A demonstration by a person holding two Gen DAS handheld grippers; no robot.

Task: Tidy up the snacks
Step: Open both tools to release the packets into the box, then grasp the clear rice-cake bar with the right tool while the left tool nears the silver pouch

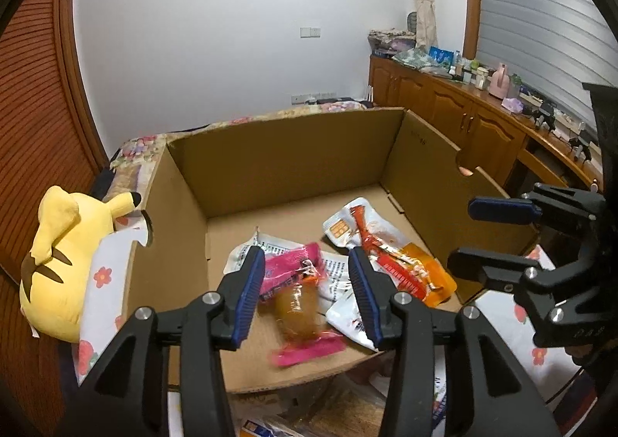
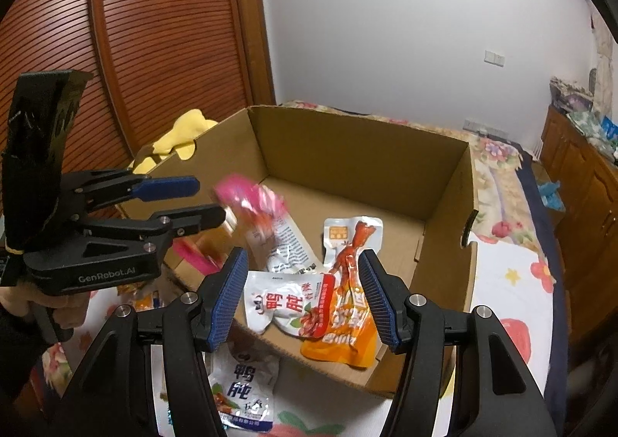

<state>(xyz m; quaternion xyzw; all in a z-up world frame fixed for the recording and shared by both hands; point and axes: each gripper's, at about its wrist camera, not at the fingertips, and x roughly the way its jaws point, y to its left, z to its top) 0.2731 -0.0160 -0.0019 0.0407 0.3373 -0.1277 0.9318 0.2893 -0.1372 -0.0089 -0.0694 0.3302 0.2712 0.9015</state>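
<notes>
Step in hand: dropping snacks into the cardboard box [image 1: 270,151]. Left gripper [image 1: 307,290] sits low centre of the left wrist view, jaws partly apart with nothing pressed between the pads. The pink-wrapped snack [image 1: 297,301] shows in the gap between the pads, blurred; in the right wrist view it appears blurred mid-frame, just off the left gripper's tips, above the box floor. Looks released and falling, can't confirm.

Right gripper [image 2: 303,296], bottom centre of its view, is about half open and empty, hovering over the box's near edge.

Already in the box: orange packet [image 2: 343,321], white packet with red print [image 2: 282,305], another white one behind.

Still outside: one white packet [image 2: 243,390] on the flowered bedsheet [image 2: 513,282], lower left of the right wrist view, just outside the box's near wall.

Next, my call: drop a gripper to that packet, pinch an edge flat against the soft sheet, lift clear of the wall.
</notes>
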